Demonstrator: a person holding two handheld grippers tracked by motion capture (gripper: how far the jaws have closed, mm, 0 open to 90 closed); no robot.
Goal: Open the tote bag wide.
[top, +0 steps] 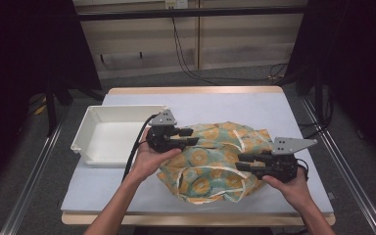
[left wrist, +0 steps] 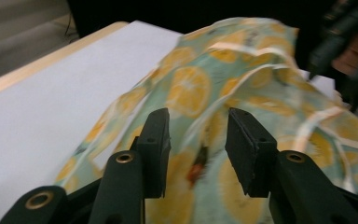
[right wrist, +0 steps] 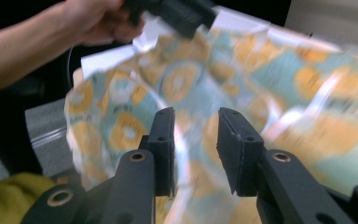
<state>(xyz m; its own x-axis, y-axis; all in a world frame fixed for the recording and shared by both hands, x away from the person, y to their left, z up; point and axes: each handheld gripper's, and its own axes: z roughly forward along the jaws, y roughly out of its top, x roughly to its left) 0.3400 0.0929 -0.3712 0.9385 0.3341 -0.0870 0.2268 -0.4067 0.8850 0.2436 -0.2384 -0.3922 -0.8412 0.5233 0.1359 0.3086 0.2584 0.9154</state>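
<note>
A crumpled teal cloth printed with orange slices (top: 210, 161) lies on the pale tabletop (top: 254, 105). The left gripper (top: 188, 136) and right gripper (top: 245, 167) hover at its edges, jaws parted, holding nothing.

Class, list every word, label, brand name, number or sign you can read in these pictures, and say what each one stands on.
None can be read.
The cloth bears only a print of orange slices, no lettering.
The white bin is plain.
The grey plates on the left gripper and right gripper show holes, no text.
The wall fitting at the top is too small to read.
</note>
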